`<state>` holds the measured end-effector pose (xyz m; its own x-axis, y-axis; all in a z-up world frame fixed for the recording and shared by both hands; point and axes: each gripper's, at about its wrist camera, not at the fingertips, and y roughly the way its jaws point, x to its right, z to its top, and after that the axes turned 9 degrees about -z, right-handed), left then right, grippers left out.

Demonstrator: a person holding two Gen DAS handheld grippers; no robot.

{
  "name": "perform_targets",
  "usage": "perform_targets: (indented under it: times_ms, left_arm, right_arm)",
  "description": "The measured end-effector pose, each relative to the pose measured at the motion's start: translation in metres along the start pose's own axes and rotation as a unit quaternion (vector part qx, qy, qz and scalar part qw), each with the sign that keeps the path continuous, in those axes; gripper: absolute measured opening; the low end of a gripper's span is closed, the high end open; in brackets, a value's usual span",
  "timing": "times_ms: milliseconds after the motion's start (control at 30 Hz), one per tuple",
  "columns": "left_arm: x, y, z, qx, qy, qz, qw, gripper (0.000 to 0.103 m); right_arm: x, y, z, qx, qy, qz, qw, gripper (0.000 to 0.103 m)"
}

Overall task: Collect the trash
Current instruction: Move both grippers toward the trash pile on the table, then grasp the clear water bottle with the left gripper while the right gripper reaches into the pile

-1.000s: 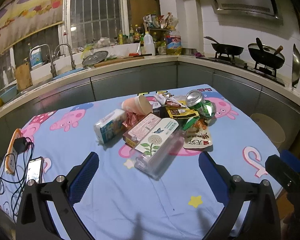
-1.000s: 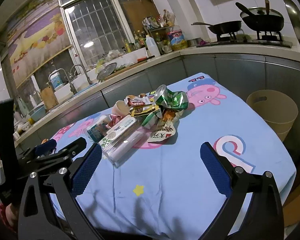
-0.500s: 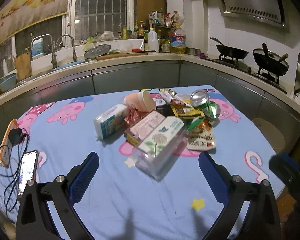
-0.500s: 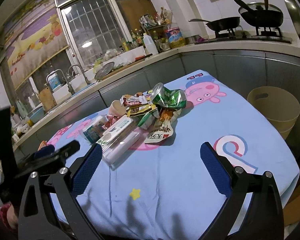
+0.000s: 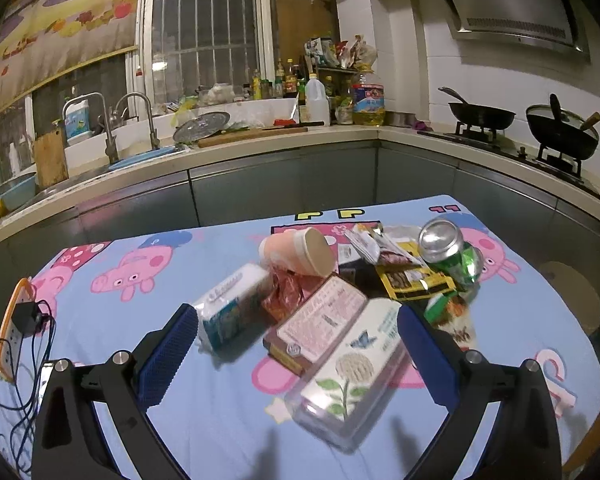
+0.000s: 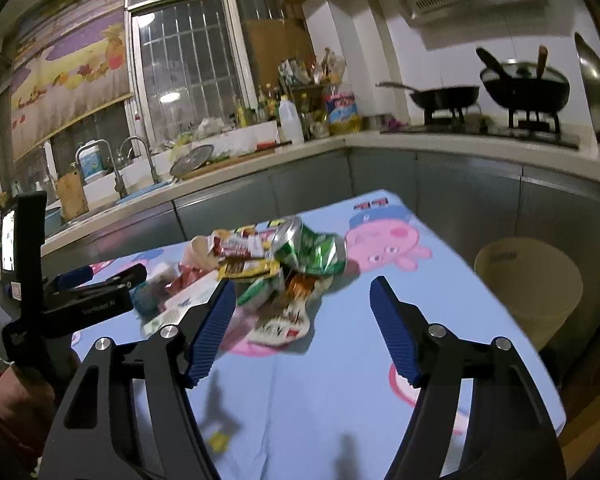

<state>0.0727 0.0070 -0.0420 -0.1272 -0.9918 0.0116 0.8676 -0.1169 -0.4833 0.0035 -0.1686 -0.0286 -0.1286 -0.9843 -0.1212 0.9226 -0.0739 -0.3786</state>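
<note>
A heap of trash lies mid-table on the blue cartoon cloth (image 5: 140, 320): a clear flower-print box (image 5: 352, 372), a brown carton (image 5: 320, 320), a tissue pack (image 5: 232, 308), a tipped paper cup (image 5: 300, 252), snack wrappers (image 5: 412, 276) and a crushed green can (image 5: 448, 252). My left gripper (image 5: 296, 354) is open and empty, its jaws either side of the carton and box. My right gripper (image 6: 302, 326) is open and empty, just short of the white wrapper (image 6: 280, 328), with the can (image 6: 316, 248) beyond. The left gripper's body (image 6: 80, 300) shows at the right view's left.
A beige waste bin (image 6: 528, 284) stands on the floor right of the table. A phone (image 5: 46, 376), power strip (image 5: 12, 332) and cables lie at the table's left end. Counters with sink and stove ring the room behind.
Both grippers have moved forward toward the trash heap, which now looms larger. Both stay open and empty.
</note>
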Motion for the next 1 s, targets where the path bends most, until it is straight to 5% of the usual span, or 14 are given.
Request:
perform_targets:
  times_ms: [400,467,567,667,1000]
  left_arm:
    - [-0.005,0.011,0.007,0.0,0.0,0.0,1.0,0.099]
    - [-0.01,0.014,0.009,-0.002,-0.002,0.0,1.0,0.099]
    - [-0.027,0.016,0.01,-0.004,-0.022,-0.005,0.9997,0.099]
    - [-0.042,0.014,0.003,-0.015,-0.044,-0.035,0.9983,0.099]
    - [-0.003,0.049,-0.026,-0.067,0.025,-0.098,0.9926,0.099]
  right_arm:
    - [-0.015,0.02,0.009,0.002,-0.012,0.004,1.0,0.068]
    - [-0.017,0.024,0.008,-0.003,-0.014,0.007,1.0,0.062]
    - [-0.019,0.036,0.002,-0.027,-0.023,0.014,0.999,0.056]
    - [-0.023,0.052,-0.007,-0.06,-0.031,0.027,0.997,0.038]
    - [-0.016,0.106,-0.018,-0.164,0.038,0.076,0.983,0.041]
